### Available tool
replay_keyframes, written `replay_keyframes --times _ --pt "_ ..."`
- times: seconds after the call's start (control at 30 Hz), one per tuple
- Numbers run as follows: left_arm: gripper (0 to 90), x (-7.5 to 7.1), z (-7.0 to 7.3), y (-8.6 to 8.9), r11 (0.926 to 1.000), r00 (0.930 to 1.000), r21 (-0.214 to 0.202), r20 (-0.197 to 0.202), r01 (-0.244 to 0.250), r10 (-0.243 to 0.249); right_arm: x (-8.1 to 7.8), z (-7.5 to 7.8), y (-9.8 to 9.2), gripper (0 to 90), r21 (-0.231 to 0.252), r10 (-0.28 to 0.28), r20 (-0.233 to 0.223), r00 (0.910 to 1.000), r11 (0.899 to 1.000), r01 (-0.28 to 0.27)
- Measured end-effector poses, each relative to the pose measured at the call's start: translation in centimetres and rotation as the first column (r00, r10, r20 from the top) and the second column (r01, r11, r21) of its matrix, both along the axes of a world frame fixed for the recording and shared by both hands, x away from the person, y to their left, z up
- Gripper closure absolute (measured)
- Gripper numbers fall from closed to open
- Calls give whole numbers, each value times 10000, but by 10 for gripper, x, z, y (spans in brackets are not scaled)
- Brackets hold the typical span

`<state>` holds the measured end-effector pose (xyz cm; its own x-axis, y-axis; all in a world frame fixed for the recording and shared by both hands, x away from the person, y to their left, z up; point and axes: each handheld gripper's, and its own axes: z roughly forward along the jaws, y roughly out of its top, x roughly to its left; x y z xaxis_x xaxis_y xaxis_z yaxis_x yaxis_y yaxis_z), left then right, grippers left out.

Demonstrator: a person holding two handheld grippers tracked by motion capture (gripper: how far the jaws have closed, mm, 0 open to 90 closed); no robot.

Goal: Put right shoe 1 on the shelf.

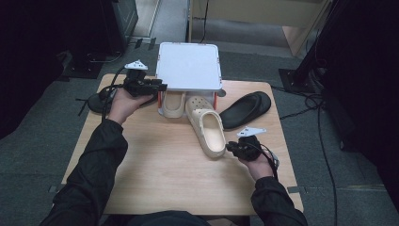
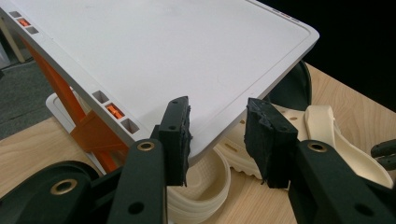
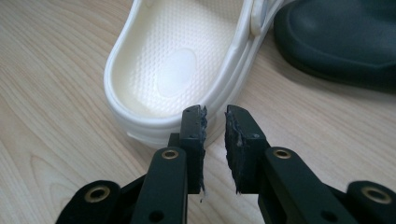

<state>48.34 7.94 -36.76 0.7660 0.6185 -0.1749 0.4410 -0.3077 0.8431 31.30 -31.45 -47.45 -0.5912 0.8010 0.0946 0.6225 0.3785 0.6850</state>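
The cream clog [image 1: 207,126] lies on the wooden bench [image 1: 155,174] right of centre, sole down, its toe pointing toward the white rack [image 1: 189,66] and its open heel toward you. Your right claw [image 1: 234,148] sits just at the heel's outer edge; in the right gripper view [image 3: 215,122] the jaws stand a narrow gap apart, and the heel rim [image 3: 161,126] lies just ahead of them, not between the pads. I cannot tell whether the left-hand pad touches the rim. A second cream clog [image 1: 173,104] rests under the rack's white top, heel strap toward you, just beside the first clog's toe; in the left gripper view its ribbed strap [image 2: 201,196] curves below the rack's corner. Your left claw [image 1: 162,86] is held level at the rack's near left corner, and in the left gripper view [image 2: 218,135] its jaws stand apart with the white shelf edge [image 2: 219,126] between them, the pads not visibly pressing on it. The rack's orange leg [image 2: 88,135] shows beneath that edge. A black slipper [image 1: 246,109] lies on the bench to the right of the first clog, near it but apart, and another dark shoe [image 1: 96,101] lies at the bench's left edge behind your left hand [image 1: 123,103]. Your right hand [image 1: 258,162] rests low near the bench's right side.
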Motion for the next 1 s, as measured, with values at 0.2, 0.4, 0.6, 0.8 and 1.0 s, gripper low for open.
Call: replay_keyframes --times 0.2,0.4,0.6,0.8,1.0 --pt "607 0 0 0 10000 10000 1 4 -5 5 -2 -1 1 789 147 55 -144 9999 9999 -53" --pt "607 0 0 0 10000 10000 -7 6 5 -5 -3 -4 4 790 -469 247 -317 9992 9986 -262" --pt "607 0 0 0 10000 10000 2 7 -3 3 -5 -8 11 798 -209 490 -633 9968 9985 -504" --pt "608 0 0 0 10000 10000 -1 12 1 -1 -13 -9 27 765 4 830 -773 9935 9965 -832" --pt "608 0 0 0 10000 10000 -5 14 -1 1 -16 -9 36 763 4 880 -674 9938 9961 -882"
